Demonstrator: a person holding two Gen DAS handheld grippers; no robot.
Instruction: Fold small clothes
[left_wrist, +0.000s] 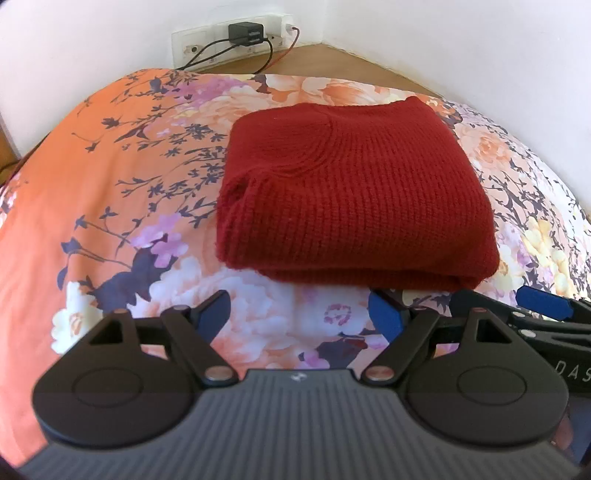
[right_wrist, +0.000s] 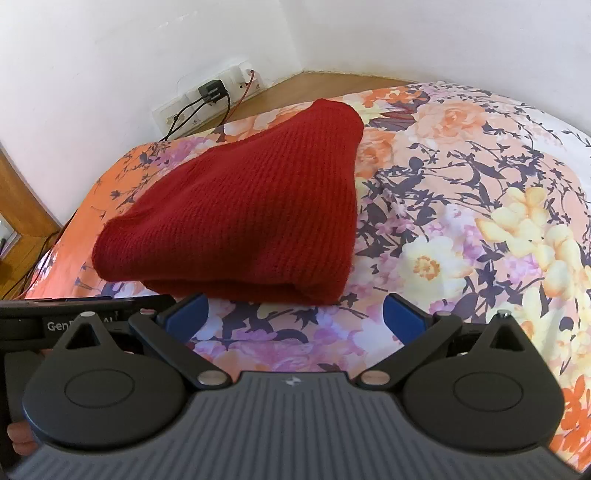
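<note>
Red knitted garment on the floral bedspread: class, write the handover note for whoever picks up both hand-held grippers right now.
Left hand-held gripper: open, empty, just short of the garment's near edge.
Right hand-held gripper: open, empty, beside the left one at the same edge.
Red knitted garment: lies on the floral bedspread as a compact, layered rectangle; neither gripper touches it.
Done: the garment looks fully folded, with the rounded fold edge facing the grippers.
Left: probably only a check that the edges are tidy. No other clothes are in view.
</note>
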